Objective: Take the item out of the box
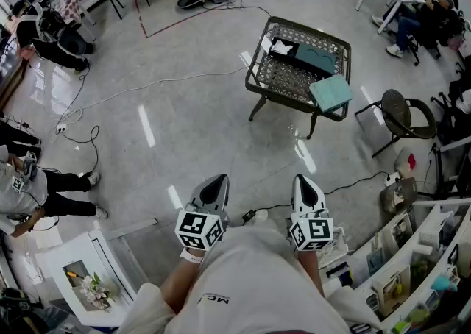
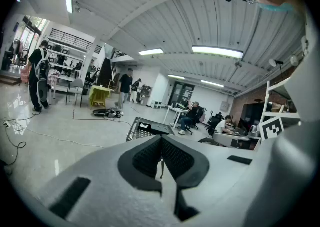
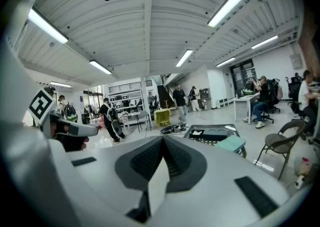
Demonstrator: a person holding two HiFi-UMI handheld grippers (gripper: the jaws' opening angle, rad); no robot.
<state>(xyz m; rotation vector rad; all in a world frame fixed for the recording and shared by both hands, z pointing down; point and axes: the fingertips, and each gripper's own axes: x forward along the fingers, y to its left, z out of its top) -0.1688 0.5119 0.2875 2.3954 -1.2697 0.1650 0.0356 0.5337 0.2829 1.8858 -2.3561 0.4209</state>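
A dark metal mesh table [image 1: 274, 75] stands across the floor, a few steps ahead of me. On it lies an open dark teal box [image 1: 318, 58] with a white and black item [image 1: 282, 47] at its left end. The teal lid [image 1: 330, 92] rests on the table's near right corner. My left gripper [image 1: 215, 182] and right gripper [image 1: 305, 182] are held close to my body, far from the table, both shut with nothing in them. The left gripper view shows the table [image 2: 149, 128] small beyond the shut jaws. The right gripper view shows the box [image 3: 212, 134] and lid [image 3: 231, 144].
A round dark chair [image 1: 402, 115] stands right of the table. Cables [image 1: 88, 134] trail over the grey floor. Shelving [image 1: 412, 259] runs along my right and a white cabinet [image 1: 81, 270] sits at my lower left. People stand at the left and sit at the far right.
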